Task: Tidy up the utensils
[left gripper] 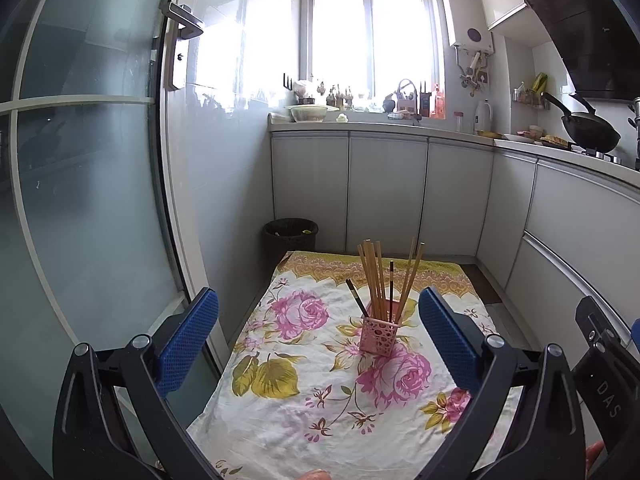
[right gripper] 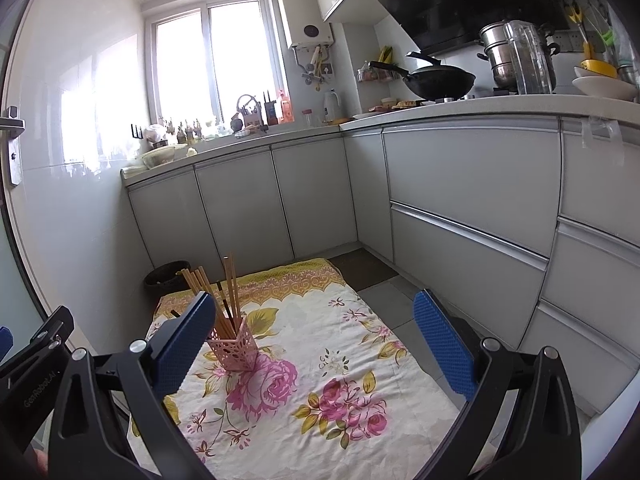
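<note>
Pink holder (left gripper: 379, 335) is parked upright on the floral cloth (left gripper: 304, 396), stuffed with chopsticks (left gripper: 376, 280). Left gripper (left gripper: 318, 340) and right gripper (right gripper: 316, 344) are both held spread wide, nothing pinched, hovering over the cloth.

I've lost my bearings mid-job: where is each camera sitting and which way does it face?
Left wrist: behind the open left gripper, facing the holder on the cloth, window beyond; right gripper's body at right edge.
Right wrist: behind the open right gripper, angled toward the cabinets; holder beside its left finger.
Shared: holder, cloth, window.
</note>
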